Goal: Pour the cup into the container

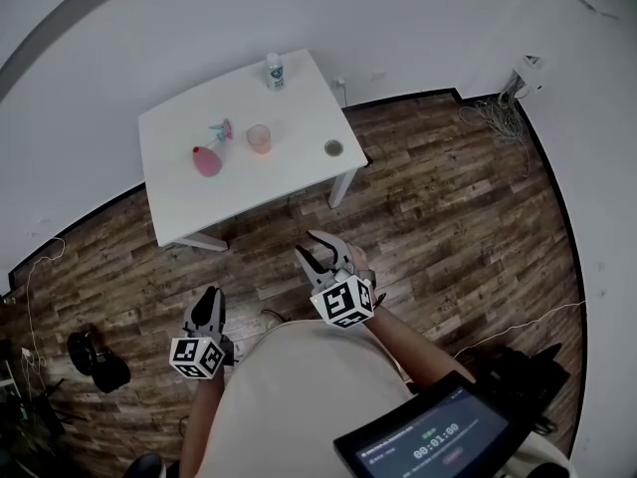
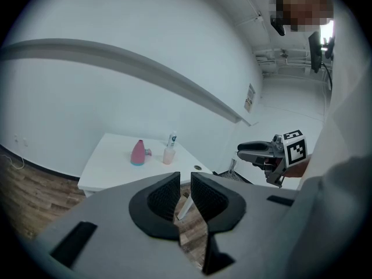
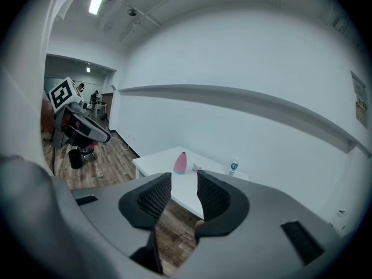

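Clutter point(image 1: 98, 364), black and hard to make out, lies on the wood floor point(image 1: 468, 227) at the far left. Next comes the left gripper point(image 1: 210, 297), held over the floor short of the table's near edge. Its pads point(image 2: 165, 196) are drawn together to a thin slit with nothing in it.

On the white table point(image 1: 189, 212), the pink container point(image 1: 206, 159) stands left of the middle. A small teal-and-pink item point(image 1: 221, 130) sits just beside it, toward the far edge. The cup point(image 1: 259, 138), pale and see-through, stands upright about mid-table, near the container but not touching it. A white bottle point(image 1: 274, 71) stands at the far edge, close to the far-right corner. A small round item point(image 1: 332, 148) lies by the right edge, near the near-right corner.

The right gripper point(image 1: 311, 247) is held over the floor below that corner, well apart from the cup. Its jaws stand a little wider than the left's, a narrow empty gap showing the table beyond. At the lower right, a dark screen point(image 1: 430, 438) shows a timer.
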Demonstrator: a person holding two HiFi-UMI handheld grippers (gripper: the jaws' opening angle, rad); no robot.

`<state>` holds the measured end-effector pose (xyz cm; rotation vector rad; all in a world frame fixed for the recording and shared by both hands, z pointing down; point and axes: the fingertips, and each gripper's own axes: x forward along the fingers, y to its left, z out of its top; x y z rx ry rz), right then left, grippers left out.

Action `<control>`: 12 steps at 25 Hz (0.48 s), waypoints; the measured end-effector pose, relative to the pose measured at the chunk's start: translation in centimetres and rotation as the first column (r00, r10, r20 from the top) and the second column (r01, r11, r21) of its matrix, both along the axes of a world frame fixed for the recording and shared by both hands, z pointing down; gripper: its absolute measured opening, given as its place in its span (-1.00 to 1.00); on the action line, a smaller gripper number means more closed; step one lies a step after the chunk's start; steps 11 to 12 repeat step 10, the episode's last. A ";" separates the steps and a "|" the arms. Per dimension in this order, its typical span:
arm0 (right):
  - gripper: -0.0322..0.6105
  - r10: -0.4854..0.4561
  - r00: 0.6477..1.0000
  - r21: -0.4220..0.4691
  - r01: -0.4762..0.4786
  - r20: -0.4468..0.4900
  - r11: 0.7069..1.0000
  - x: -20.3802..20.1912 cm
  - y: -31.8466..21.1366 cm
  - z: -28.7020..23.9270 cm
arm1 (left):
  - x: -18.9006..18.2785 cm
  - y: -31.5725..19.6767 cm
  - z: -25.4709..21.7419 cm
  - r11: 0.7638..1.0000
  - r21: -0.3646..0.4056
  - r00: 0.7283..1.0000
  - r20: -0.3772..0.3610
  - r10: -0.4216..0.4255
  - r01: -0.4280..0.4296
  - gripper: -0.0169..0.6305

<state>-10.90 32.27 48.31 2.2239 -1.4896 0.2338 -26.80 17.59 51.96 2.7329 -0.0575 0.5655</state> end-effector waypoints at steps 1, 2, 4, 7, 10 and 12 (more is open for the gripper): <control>-0.45 -0.003 1.000 0.005 0.003 0.001 1.000 0.1 -0.2 -0.2 | 0.2 0.0 0.0 1.000 -0.001 1.000 0.000 -0.001 0.001 -0.80; -0.45 -0.007 1.000 0.010 0.007 0.003 1.000 0.2 -0.4 -0.3 | 0.3 0.0 0.0 1.000 -0.001 1.000 0.001 0.000 0.000 -0.80; -0.45 -0.015 1.000 0.015 0.014 0.007 1.000 0.3 -0.6 -0.5 | 0.8 0.2 -0.1 1.000 -0.002 1.000 0.001 0.005 -0.005 -0.80; -0.45 -0.024 1.000 0.019 0.024 0.012 1.000 0.5 -0.5 -0.7 | 1.6 0.8 -0.4 1.000 -0.005 1.000 -0.004 0.014 -0.014 -0.79; -0.45 -0.029 0.999 0.026 0.028 0.020 0.999 0.7 -0.2 -0.9 | 2.3 1.5 -0.7 1.000 -0.008 1.000 -0.009 0.022 -0.022 -0.78; -0.45 -0.029 0.999 0.026 0.028 0.020 0.999 0.7 -0.2 -0.9 | 2.3 1.5 -0.7 1.000 -0.008 1.000 -0.009 0.022 -0.022 -0.78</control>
